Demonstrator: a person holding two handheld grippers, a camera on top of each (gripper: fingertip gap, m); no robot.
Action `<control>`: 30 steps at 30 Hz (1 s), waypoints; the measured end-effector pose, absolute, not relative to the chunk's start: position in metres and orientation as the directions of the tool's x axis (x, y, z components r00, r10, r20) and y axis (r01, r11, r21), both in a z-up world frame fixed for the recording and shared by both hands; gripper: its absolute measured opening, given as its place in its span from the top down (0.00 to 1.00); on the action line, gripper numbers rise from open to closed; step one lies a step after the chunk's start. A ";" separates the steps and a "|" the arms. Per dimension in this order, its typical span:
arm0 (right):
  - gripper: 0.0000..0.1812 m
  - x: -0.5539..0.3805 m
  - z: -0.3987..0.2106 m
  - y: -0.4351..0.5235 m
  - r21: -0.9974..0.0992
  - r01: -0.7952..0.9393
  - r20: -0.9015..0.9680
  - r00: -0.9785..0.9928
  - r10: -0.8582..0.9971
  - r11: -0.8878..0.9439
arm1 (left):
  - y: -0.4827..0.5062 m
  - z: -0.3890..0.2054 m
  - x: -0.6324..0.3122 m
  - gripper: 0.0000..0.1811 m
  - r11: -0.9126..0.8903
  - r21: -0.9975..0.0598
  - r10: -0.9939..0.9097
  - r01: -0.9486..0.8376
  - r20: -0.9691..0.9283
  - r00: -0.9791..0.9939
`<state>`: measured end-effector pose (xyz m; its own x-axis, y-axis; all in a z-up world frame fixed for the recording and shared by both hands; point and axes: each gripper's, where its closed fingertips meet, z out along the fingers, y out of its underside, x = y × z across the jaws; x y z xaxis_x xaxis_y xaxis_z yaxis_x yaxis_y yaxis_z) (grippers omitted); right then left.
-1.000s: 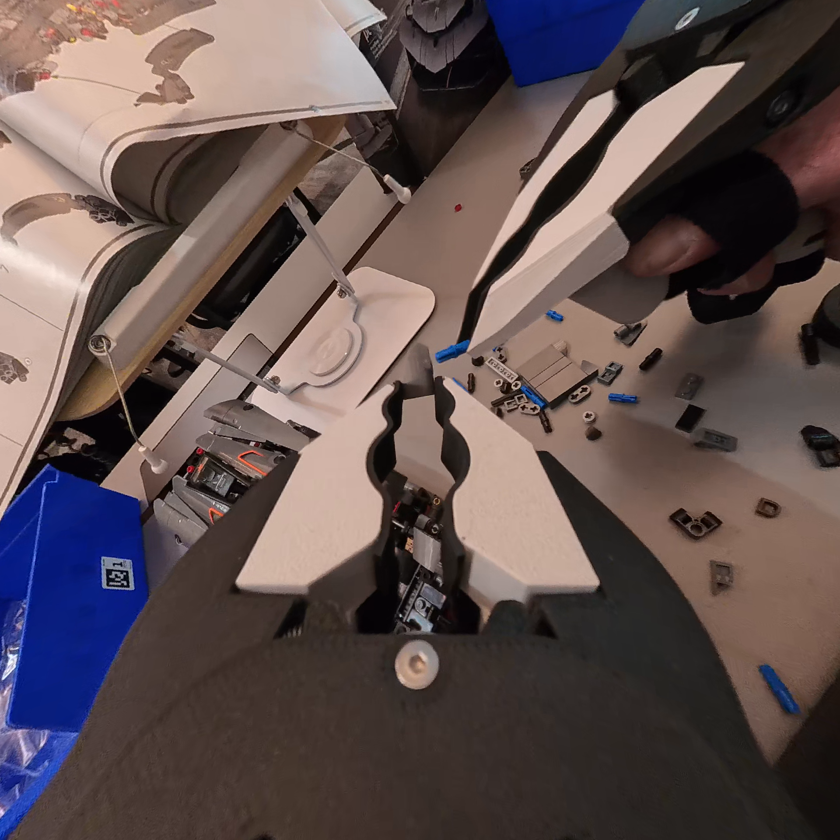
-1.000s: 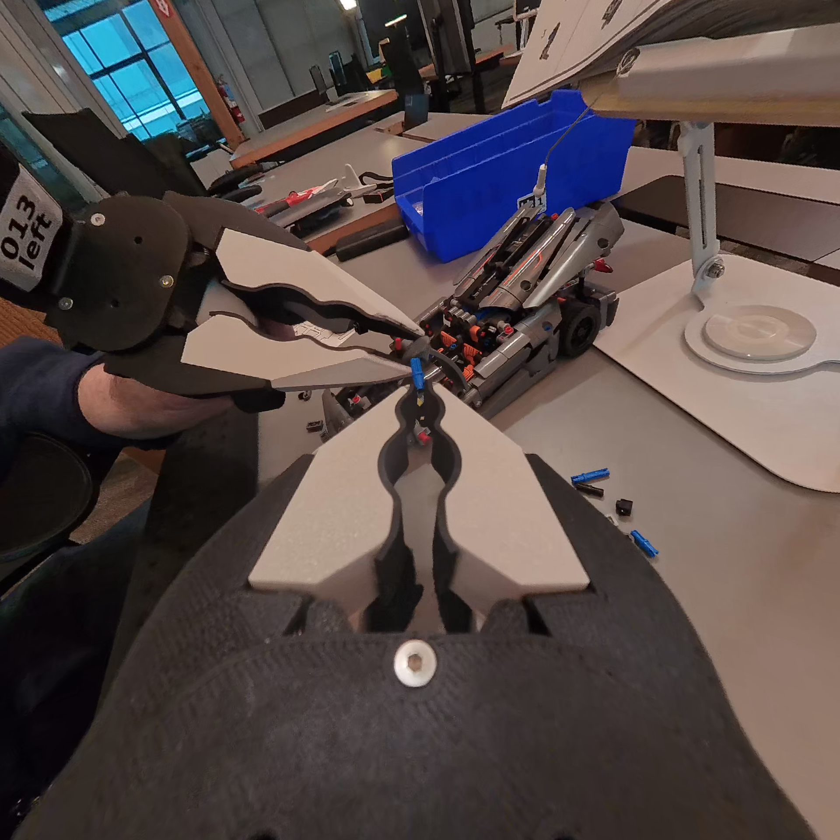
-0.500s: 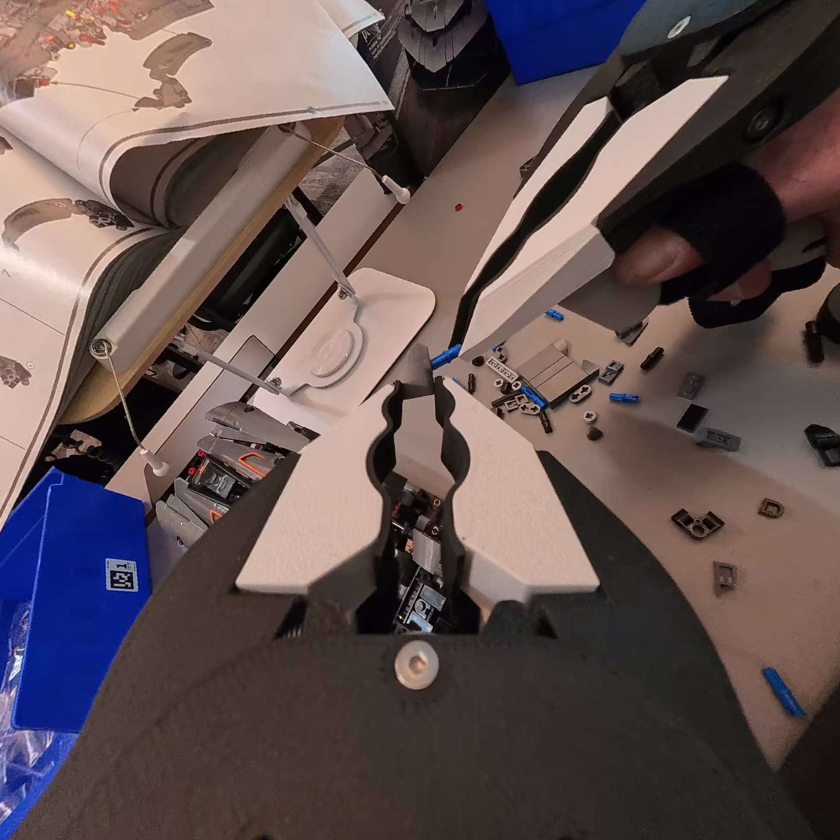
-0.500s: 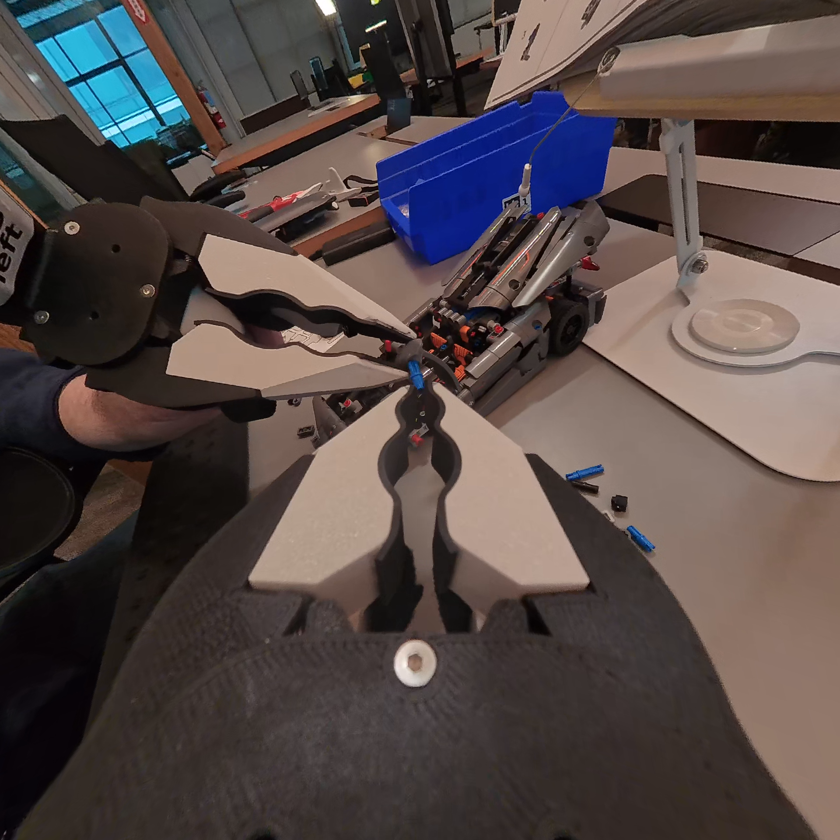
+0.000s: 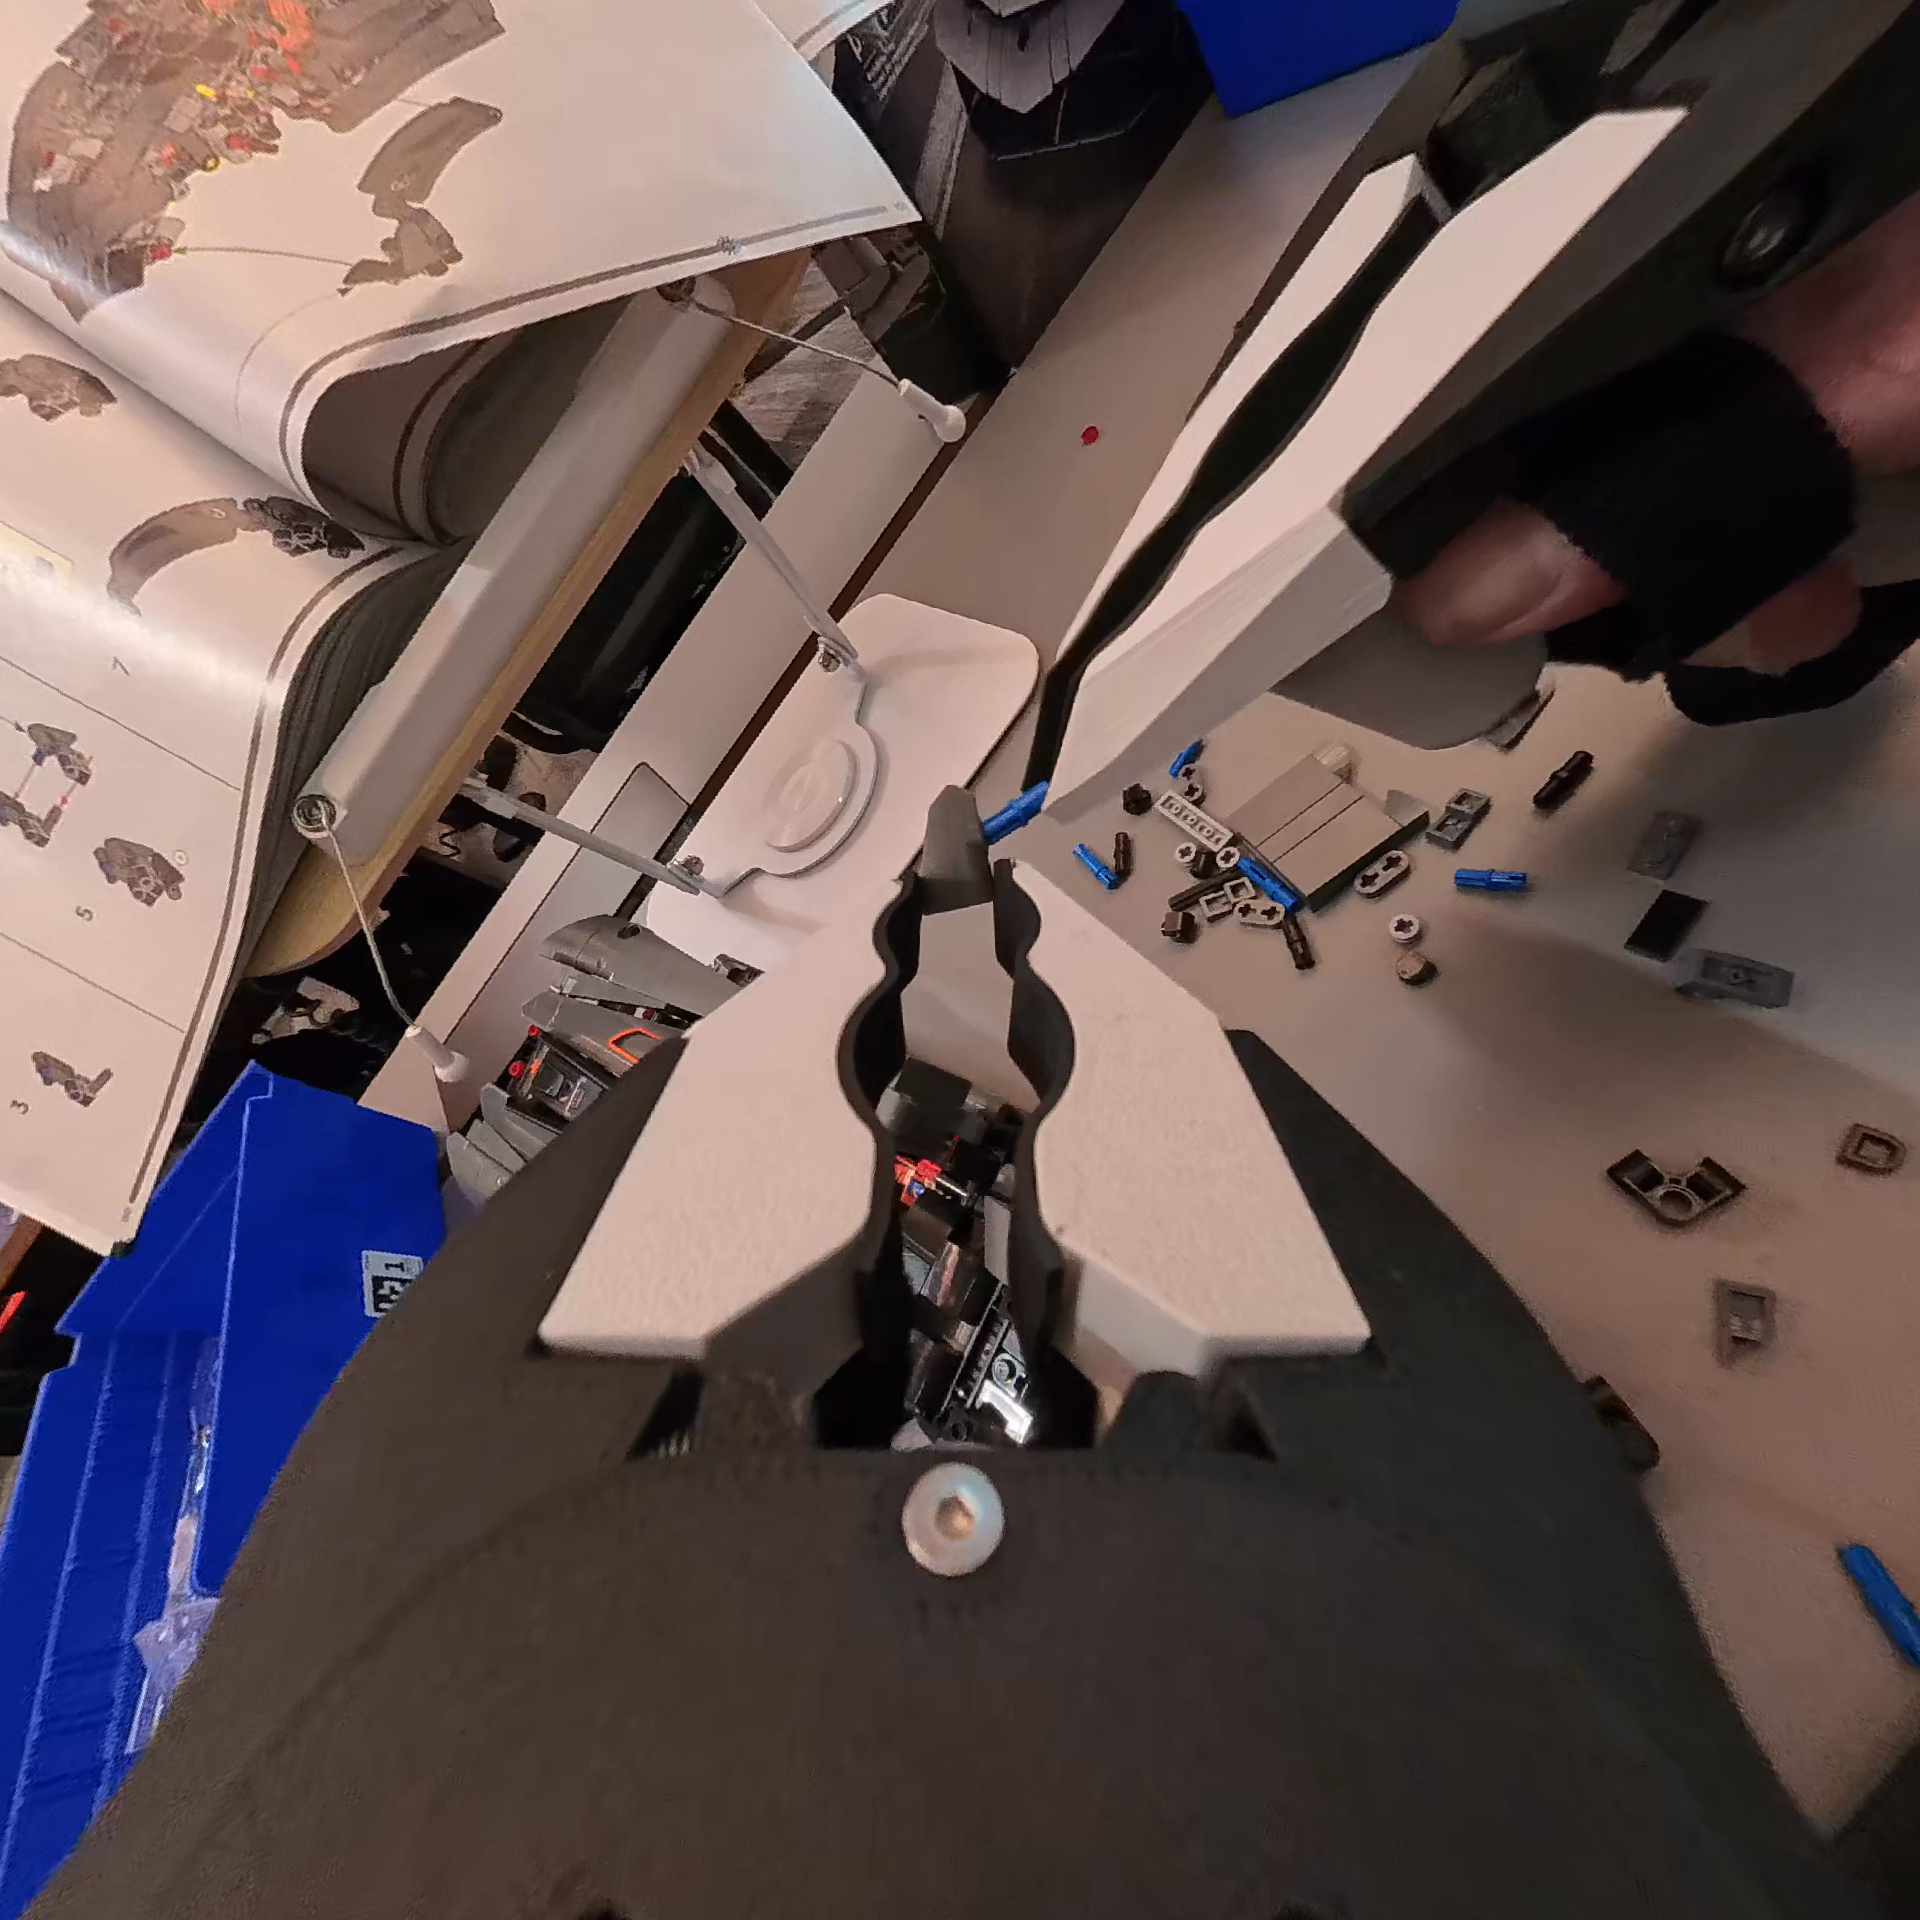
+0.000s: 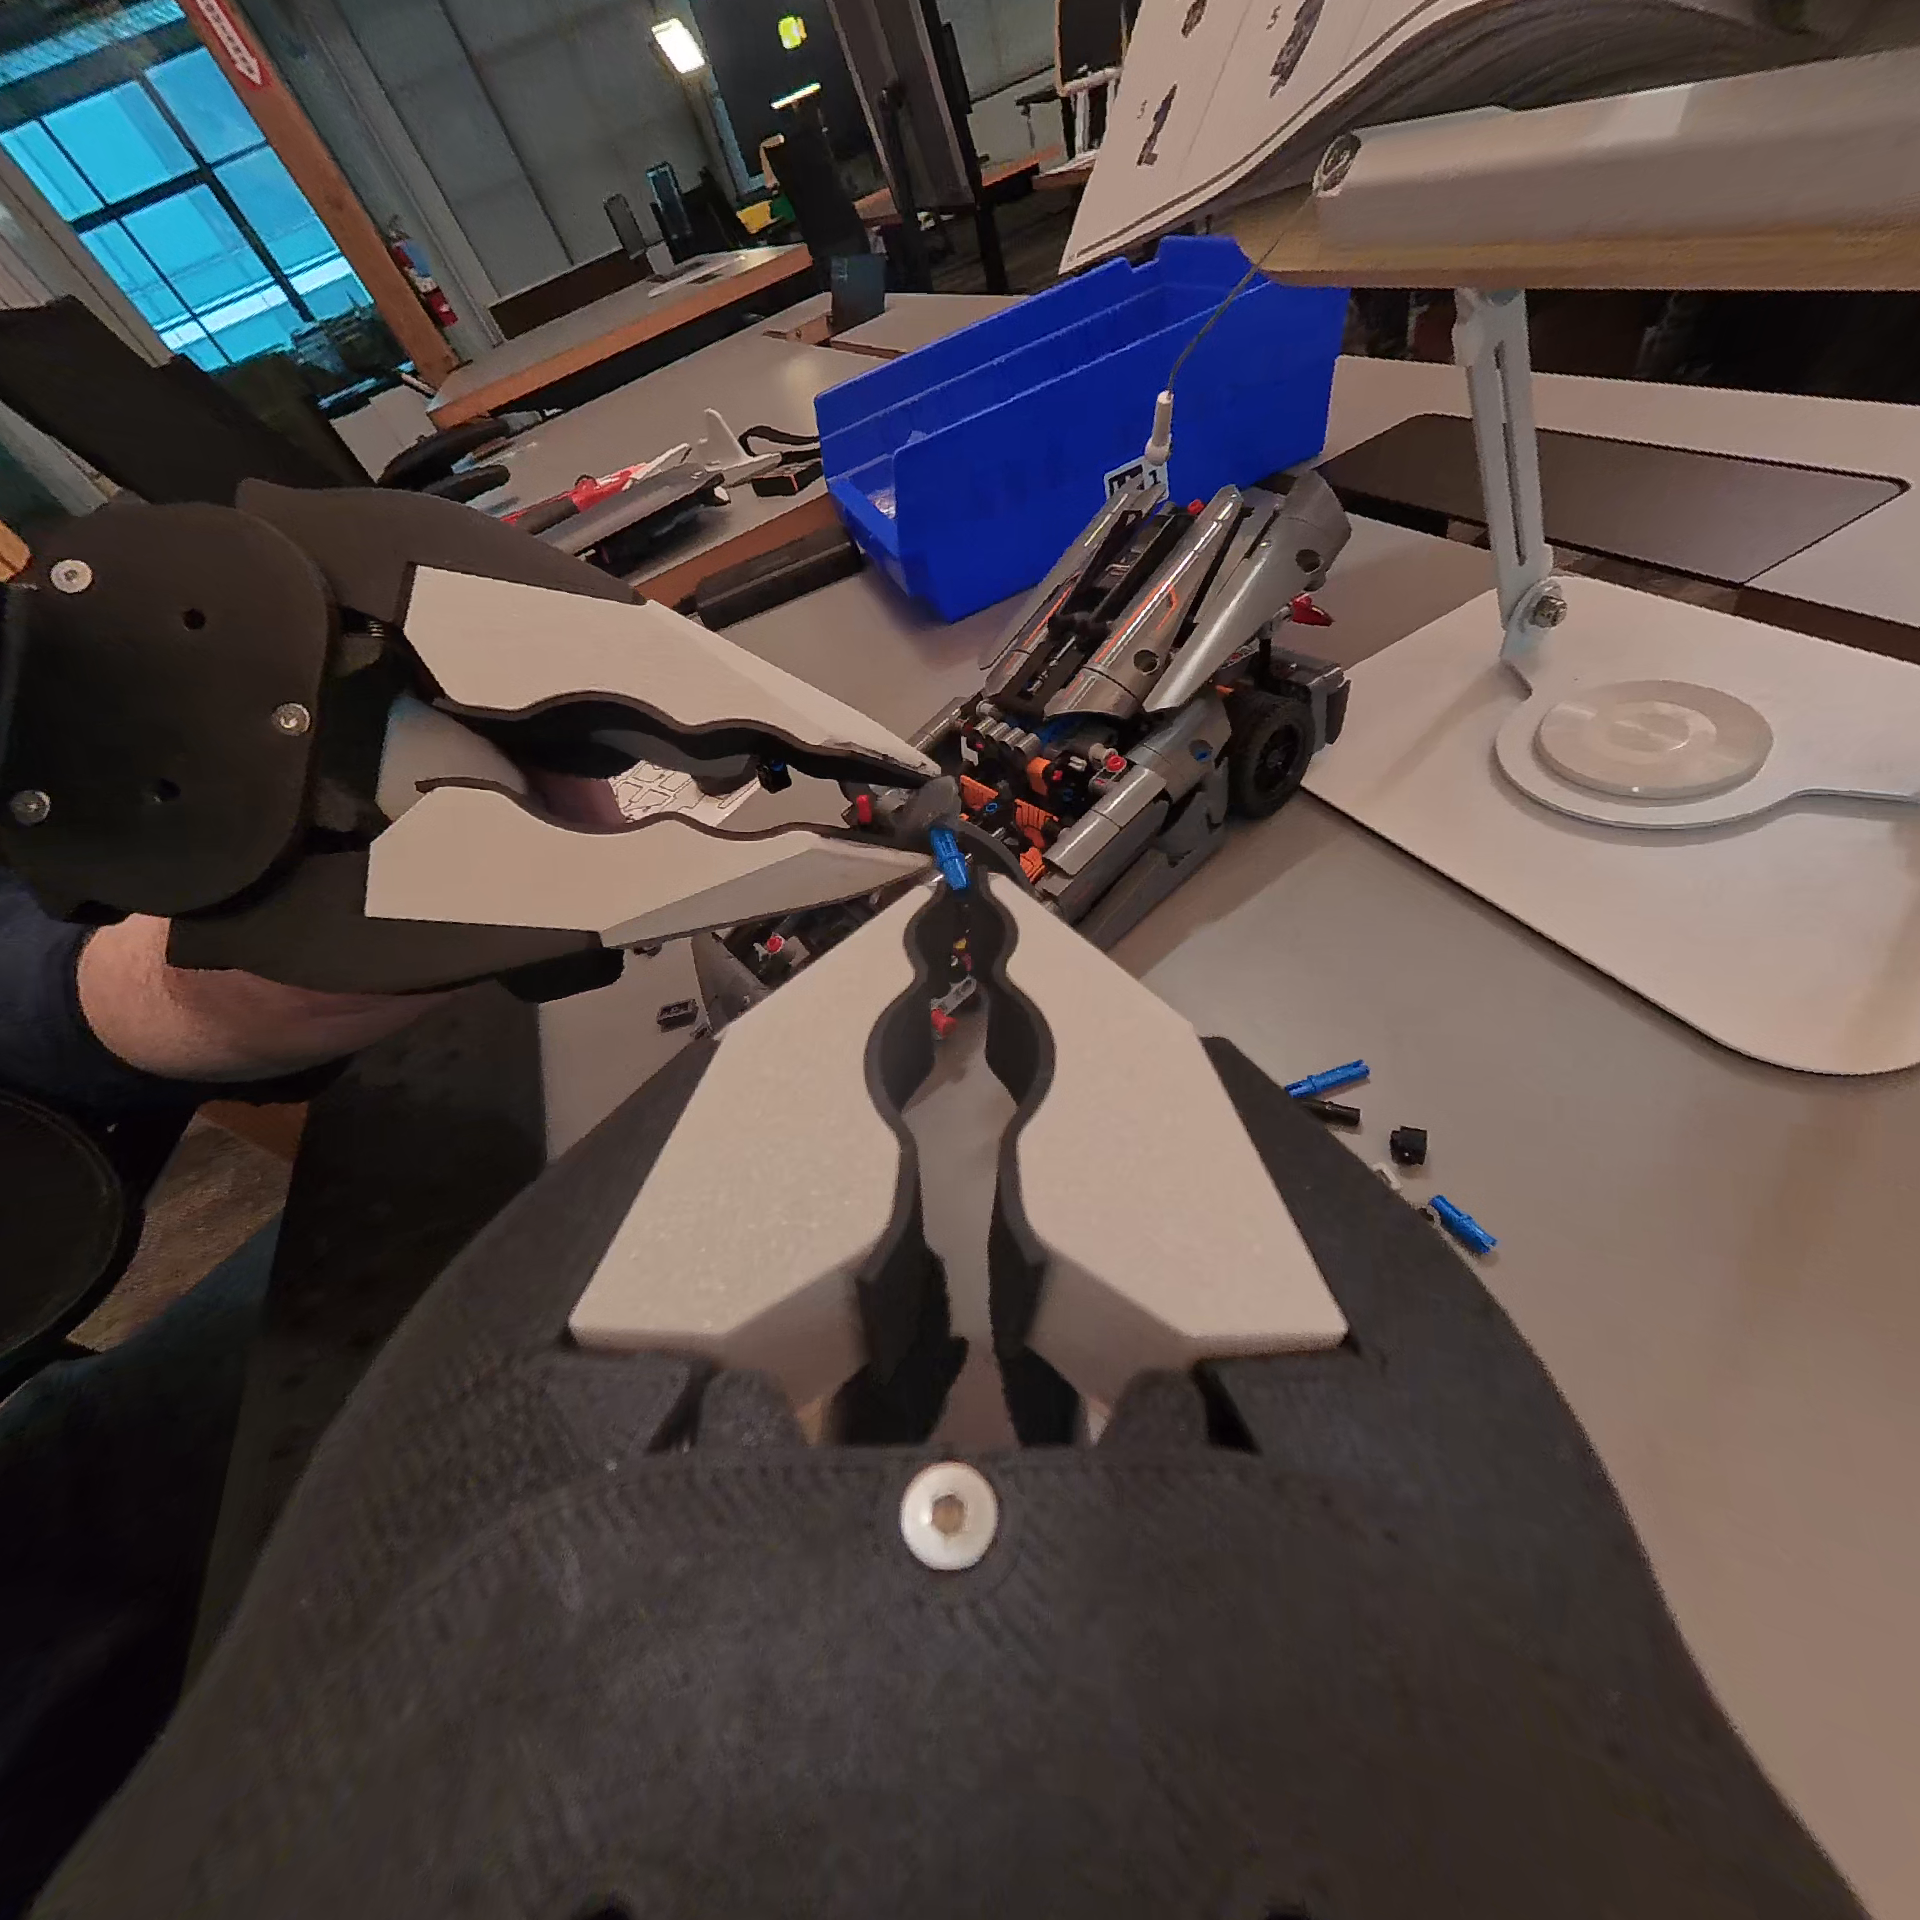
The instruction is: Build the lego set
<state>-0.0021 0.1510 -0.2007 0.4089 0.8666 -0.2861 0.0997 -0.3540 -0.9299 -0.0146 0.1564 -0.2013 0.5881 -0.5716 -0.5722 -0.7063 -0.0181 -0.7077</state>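
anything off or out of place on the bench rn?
Nothing damaged. Loose pieces lie scattered on the table, one blue pin apart near its edge. The left gripper holds a dark grey piece; the right gripper holds a blue pin against it.

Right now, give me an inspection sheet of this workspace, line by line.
Surface: grey table, white stand base on it.
Job's things: part-built car model on the table; grey piece and blue pin meeting at the gripper tips; open instruction book on the stand.
Clutter: loose small parts scattered; blue bin behind the car.
Grippers: left gripper shut on the grey piece; right gripper shut on the blue pin.
Cables: thin page-holder wire hanging from the stand.
Surroundings: more tables and windows behind.
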 end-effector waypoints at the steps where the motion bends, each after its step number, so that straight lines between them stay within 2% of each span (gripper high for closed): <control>1: 1.00 -0.002 -0.201 0.152 -0.930 0.099 -0.286 0.415 0.864 -0.355 | 0.157 -0.201 -0.014 0.94 -0.017 -0.707 -0.571 -0.707 -0.573 0.587; 30: 1.00 -0.010 -0.202 0.151 -0.949 0.135 -0.185 0.493 0.850 -0.285 | 0.161 -0.202 -0.021 0.94 -0.040 -0.674 -0.547 -0.737 -0.603 0.581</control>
